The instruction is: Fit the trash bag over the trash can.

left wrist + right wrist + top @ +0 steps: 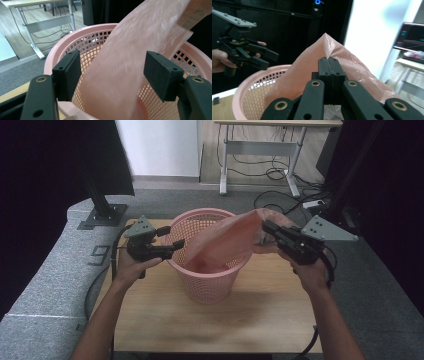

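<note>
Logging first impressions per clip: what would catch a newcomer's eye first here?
The pink mesh basket at the middle of the wooden table, with a pink plastic bag stretching from inside it up to the right claw, which is shut on the bag. The left claw hangs open at the basket's left rim.

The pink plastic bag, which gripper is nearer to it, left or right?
Right. The right gripper is shut on the pink plastic bag, pinching its upper edge above the pink basket. The left gripper is open at the basket's rim, the bag just ahead of it.
</note>
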The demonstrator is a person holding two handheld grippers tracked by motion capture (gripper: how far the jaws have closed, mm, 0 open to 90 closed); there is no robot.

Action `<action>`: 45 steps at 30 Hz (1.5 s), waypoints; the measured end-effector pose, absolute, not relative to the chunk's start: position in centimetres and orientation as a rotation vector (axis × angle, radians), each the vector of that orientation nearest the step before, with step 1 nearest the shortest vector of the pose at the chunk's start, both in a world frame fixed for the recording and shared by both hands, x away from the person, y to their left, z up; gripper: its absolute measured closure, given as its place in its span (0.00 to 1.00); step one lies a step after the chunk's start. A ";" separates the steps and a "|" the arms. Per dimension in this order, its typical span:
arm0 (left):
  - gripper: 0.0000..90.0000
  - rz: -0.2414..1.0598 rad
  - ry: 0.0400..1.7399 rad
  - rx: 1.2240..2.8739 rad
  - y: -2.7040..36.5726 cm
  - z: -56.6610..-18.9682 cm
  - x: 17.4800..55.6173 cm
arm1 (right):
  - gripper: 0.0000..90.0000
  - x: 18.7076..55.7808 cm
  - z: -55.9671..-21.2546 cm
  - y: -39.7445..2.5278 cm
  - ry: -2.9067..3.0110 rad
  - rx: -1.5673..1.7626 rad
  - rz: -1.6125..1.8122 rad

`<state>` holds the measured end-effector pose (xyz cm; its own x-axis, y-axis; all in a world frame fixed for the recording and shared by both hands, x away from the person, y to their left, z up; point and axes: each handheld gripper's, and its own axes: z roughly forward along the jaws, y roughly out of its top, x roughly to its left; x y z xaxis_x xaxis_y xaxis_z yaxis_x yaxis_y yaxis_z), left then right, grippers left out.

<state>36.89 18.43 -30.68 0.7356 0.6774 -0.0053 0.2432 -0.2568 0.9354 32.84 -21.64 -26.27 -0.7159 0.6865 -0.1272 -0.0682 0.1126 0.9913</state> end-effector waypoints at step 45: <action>0.85 0.288 0.681 1.856 13.6 -31.2 38.9 | 0.99 35.0 -28.7 -17.1 1.920 0.604 1.728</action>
